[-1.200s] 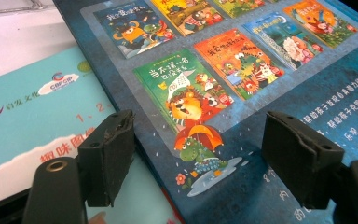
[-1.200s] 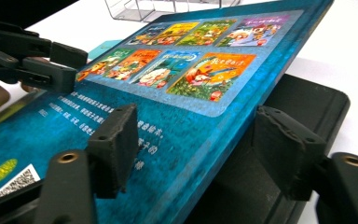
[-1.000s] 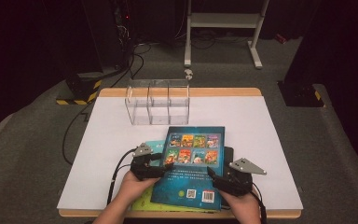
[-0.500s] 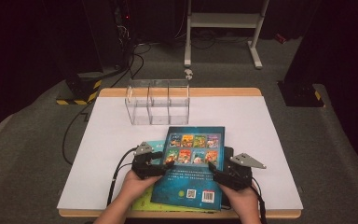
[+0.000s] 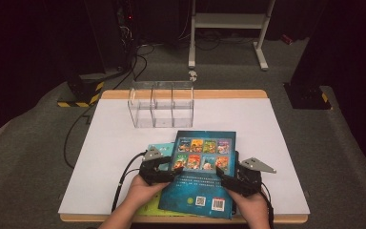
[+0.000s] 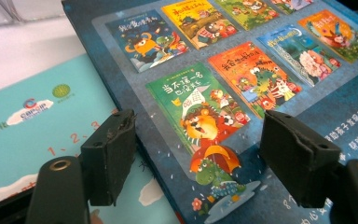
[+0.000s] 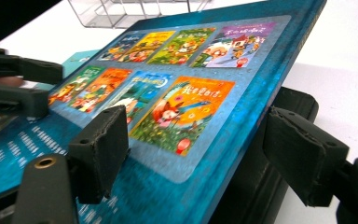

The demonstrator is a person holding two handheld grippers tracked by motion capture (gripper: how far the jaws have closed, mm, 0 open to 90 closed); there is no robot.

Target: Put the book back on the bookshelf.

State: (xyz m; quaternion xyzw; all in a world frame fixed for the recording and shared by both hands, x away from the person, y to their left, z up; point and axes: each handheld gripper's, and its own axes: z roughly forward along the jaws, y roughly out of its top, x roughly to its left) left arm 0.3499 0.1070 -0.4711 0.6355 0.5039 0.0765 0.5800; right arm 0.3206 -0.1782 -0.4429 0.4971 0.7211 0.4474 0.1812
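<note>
Dark-blue book (image 5: 202,174) lies at the white surface's (image 5: 105,143) near edge, unmoved since before. Right gripper (image 5: 228,179) jaws have just been opening, straddling its right edge without pressing; left gripper (image 5: 164,172) jaws straddle its left edge, open.

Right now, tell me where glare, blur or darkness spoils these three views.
High view: the white table is evenly lit, the surroundings fall dark, the clear plastic organizer is faint. Left gripper view: sheen washes the dark blue book. Right gripper view: its near corner and the jaws blur, and the table is overexposed.
</note>
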